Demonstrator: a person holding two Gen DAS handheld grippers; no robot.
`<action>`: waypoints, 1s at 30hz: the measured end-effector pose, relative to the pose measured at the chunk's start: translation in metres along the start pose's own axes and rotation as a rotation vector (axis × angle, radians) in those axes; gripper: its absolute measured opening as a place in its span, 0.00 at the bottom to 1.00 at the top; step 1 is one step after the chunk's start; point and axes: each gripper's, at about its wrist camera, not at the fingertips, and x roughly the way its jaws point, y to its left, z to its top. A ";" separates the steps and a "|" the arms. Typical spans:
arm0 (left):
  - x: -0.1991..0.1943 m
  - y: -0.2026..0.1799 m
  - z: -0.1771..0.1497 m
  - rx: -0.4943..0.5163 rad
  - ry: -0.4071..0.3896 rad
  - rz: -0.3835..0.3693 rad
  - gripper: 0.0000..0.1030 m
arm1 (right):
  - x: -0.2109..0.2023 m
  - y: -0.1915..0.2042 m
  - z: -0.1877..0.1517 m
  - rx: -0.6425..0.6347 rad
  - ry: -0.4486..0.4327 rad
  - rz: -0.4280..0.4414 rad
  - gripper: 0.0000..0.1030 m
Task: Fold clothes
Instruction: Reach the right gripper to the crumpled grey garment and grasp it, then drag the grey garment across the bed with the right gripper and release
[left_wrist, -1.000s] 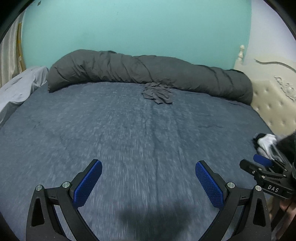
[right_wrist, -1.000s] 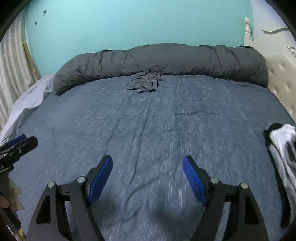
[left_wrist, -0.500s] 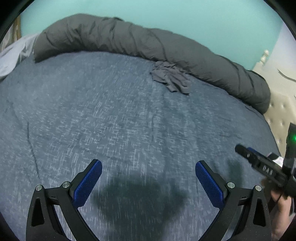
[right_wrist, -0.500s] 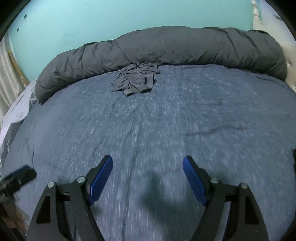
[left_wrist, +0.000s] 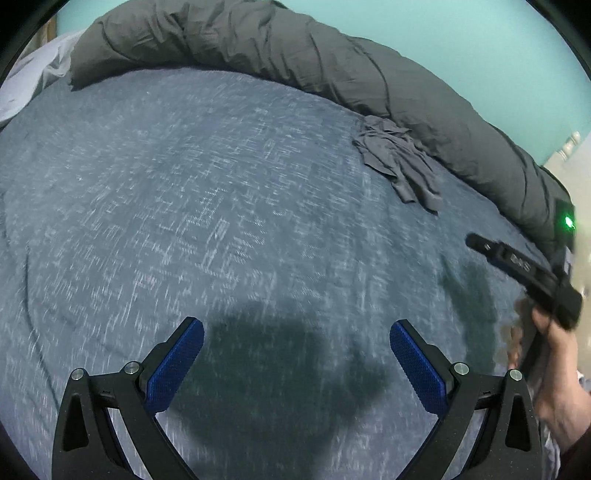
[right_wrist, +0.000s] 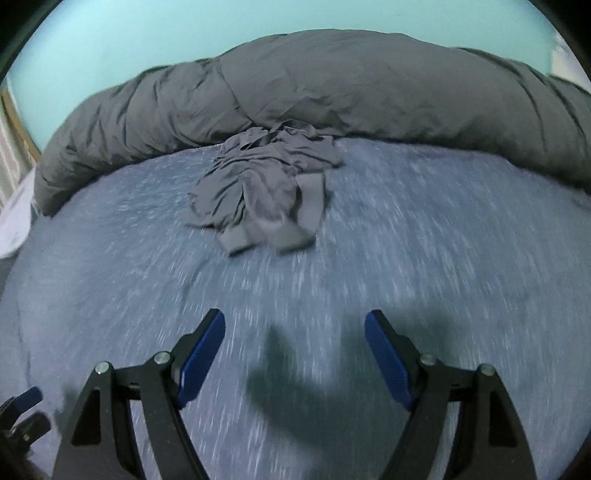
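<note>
Clothes come first: one crumpled grey garment (right_wrist: 264, 192) lies in a heap on the blue bed sheet (right_wrist: 443, 240), at the far side of the bed, touching the long rolled grey duvet (right_wrist: 332, 96) that runs along the teal wall (right_wrist: 147, 33); it is all bunched up, with wrinkles everywhere, and no part of it looks flat or folded.

So the job has hardly begun, as far as I can judge; nothing is folded yet, and nobody has hold of the garment; what is left is nearly all of it: get to the heap, pick it up, spread it flat on the sheet, then fold it.

The right gripper (right_wrist: 295, 354) hangs over bare sheet with the garment straight ahead but apart from it; its two blue fingers (right_wrist: 201, 358) stand wide apart with nothing between them.

The left gripper (left_wrist: 295, 369) is over bare sheet too; its blue fingers (left_wrist: 175, 369) are spread wide and hold nothing; from here the garment (left_wrist: 400, 162) sits far off, up and to the right.

A person's hand (left_wrist: 554, 369) shows at the right edge of the left view, holding the other tool.

The sheet looks smeared, so I think both cameras are moving.
</note>
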 end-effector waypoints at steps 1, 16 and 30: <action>0.002 0.003 0.002 -0.004 -0.001 -0.004 1.00 | 0.008 0.002 0.007 -0.012 -0.001 -0.006 0.77; 0.017 0.039 -0.018 -0.010 0.021 -0.011 1.00 | 0.068 0.020 0.034 -0.109 -0.032 -0.011 0.07; -0.037 0.038 -0.067 -0.026 -0.036 -0.024 1.00 | -0.050 0.038 -0.053 -0.065 -0.140 0.200 0.03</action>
